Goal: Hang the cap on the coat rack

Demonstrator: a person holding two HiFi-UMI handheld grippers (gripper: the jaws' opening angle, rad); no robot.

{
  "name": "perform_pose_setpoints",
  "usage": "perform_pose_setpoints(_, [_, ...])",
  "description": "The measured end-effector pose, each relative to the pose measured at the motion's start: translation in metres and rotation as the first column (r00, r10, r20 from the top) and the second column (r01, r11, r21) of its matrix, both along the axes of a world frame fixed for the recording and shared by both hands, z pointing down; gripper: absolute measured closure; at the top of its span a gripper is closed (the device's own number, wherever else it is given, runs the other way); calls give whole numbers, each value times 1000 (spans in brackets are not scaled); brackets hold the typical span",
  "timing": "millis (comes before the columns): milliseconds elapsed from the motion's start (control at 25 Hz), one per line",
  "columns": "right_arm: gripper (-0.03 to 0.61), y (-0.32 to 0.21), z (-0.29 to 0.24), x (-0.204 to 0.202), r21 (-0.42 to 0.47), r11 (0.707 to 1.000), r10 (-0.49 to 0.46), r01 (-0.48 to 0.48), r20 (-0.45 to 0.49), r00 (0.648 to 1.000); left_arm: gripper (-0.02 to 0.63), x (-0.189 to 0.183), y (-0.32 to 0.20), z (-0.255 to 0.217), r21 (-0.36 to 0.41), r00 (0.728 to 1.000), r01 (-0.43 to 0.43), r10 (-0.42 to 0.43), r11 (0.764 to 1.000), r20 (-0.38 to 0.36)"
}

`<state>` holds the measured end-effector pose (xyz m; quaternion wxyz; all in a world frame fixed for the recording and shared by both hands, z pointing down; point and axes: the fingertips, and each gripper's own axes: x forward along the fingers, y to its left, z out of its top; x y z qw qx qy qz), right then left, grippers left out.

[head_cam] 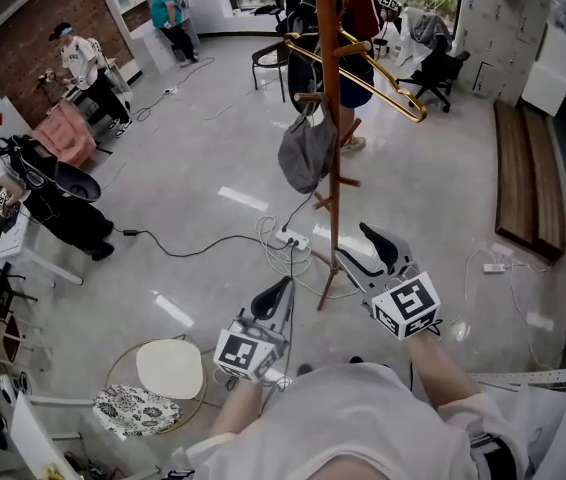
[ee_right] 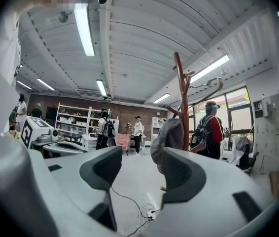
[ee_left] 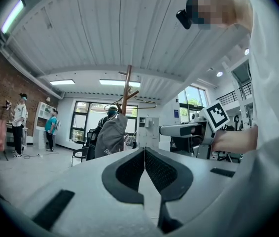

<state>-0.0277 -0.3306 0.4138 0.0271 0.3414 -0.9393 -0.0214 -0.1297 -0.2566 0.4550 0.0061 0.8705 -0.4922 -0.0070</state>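
Cap — grey, hung from a side peg of the coat rack, unsupported. Left gripper: jaws together, empty. Right gripper: jaws apart, empty — both held clear, the hanging seemingly done.

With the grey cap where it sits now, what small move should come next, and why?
Probably just lower both grippers: the grey fabric cap already hangs on the brown wooden coat rack, the left gripper has jaws together, the right gripper jaws apart, both empty and clear of it.
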Motion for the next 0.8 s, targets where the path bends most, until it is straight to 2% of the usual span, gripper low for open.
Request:
perform_pose_setpoints(320, [328,19,39,11,-48,999,-21,21,2,1000,603,2,-4,-2,6,1000,2,-2,1000,0])
perform_pose_setpoints(600, [335,21,46,12,-71,997,0,1,20,1000,603,4,-7,0,0,1000,-2,2,1000,1])
perform_pose_setpoints(640, [378,23,45,14,-69,998,-1,2,25,1000,603,4,-7,1,-1,1000,-3,3,1000,-1])
perform_pose_setpoints(680, [514,26,44,14,-64,998,-11,13,33,999,603,4,-7,2,-2,1000,-3,3,1000,-2])
perform_pose_setpoints(720, [565,30,43,13,-60,998,-31,34,44,999,603,5,-6,2,-4,1000,-3,3,1000,-2])
perform_pose_setpoints(800, [566,37,42,11,-60,996,-62,65,55,997,603,7,-5,3,-8,1000,-4,4,1000,-3])
